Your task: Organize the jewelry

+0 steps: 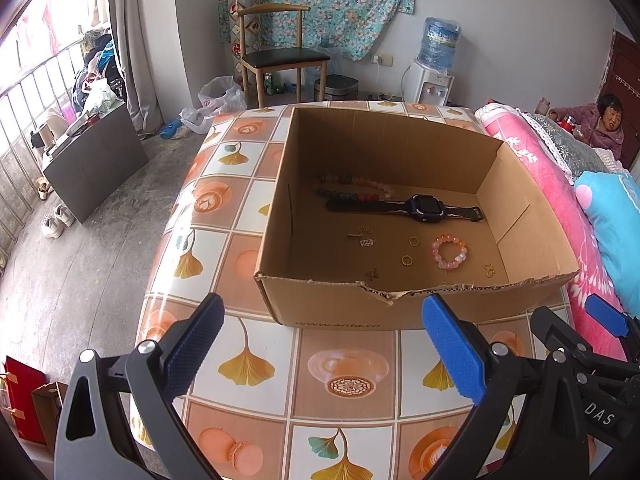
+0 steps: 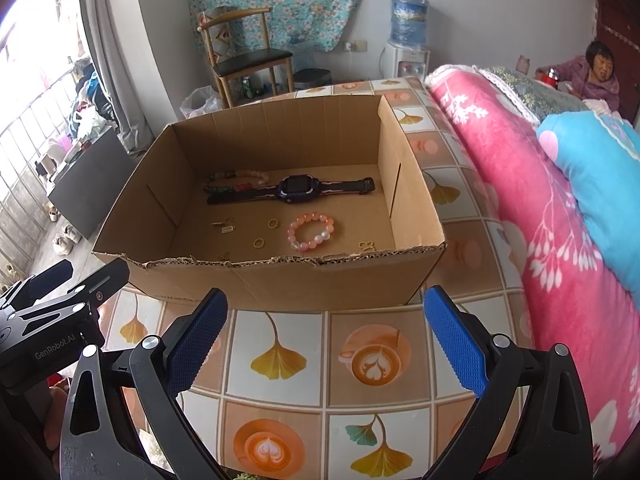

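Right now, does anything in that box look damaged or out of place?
Yes: the cardboard box has a ragged, torn near rim, with a jagged notch around its middle. Inside, the watch, pink bead bracelet and small gold pieces lie loose and scattered on the bottom.

We are seeing bright daylight streaming in from the window (image 1: 36,40) at left, blowing it out white, while fisheye curvature is bending the edges and black corners are vignetting both sharp views.
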Demonstrator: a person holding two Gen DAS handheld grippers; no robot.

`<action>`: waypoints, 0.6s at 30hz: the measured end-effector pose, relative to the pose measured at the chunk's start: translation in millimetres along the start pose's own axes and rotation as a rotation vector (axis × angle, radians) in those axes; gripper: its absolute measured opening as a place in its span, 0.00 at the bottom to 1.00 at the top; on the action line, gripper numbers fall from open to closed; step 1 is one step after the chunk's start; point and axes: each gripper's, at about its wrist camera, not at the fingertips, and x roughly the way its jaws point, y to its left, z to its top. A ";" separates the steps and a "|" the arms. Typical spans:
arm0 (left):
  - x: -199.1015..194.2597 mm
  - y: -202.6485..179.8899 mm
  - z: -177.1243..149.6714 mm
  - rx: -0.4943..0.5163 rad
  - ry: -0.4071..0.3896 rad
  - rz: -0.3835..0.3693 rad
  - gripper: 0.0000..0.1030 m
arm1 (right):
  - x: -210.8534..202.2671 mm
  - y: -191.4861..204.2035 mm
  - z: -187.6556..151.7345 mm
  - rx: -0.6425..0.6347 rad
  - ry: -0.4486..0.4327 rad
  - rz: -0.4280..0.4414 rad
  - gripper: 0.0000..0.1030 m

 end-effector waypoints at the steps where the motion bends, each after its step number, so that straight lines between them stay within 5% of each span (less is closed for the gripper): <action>1: 0.1 -0.1 0.2 0.000 0.000 -0.001 0.95 | 0.0 0.5 0.0 -0.001 0.000 -0.001 0.92; 18: -0.5 -0.8 1.6 -0.002 0.002 -0.003 0.95 | 0.5 -2.3 2.4 -0.010 0.002 0.005 0.92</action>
